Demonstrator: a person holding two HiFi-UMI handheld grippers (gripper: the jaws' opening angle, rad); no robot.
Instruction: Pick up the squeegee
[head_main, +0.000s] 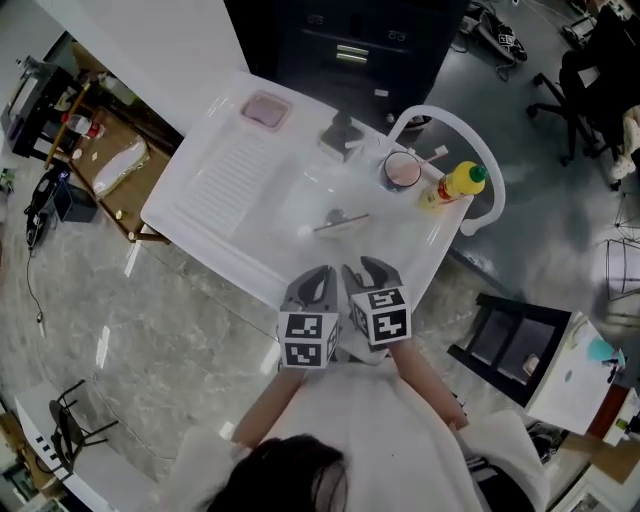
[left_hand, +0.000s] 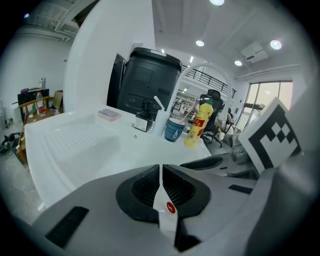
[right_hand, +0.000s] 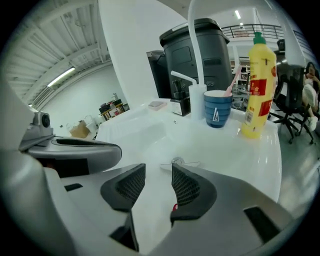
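- Head view: the squeegee (head_main: 342, 224) lies flat in the basin (head_main: 290, 205) of the white table (head_main: 200, 200), ahead of both tools and touched by neither. Its long axis runs roughly side to side, across the line of approach. The left tool (head_main: 320, 275) and the right tool (head_main: 368, 270) sit side by side at the table's near edge. The right one looks slightly nearer and more in line with the squeegee. A blue cup (head_main: 402, 172) and a yellow bottle (head_main: 455, 185) stand well beyond, at the far right.
- Left gripper view: the left tool (left_hand: 160, 172) is clenched, pads together on nothing from the table. The squeegee does not show here.
- Right gripper view: the right tool (right_hand: 158, 172) is released, with bare basin showing through the gap. The squeegee (right_hand: 186, 163) lies just past the jaw tips, a little right of the gap, lengthwise across the view. A forward and downward reach by this hand seems the shorter path.
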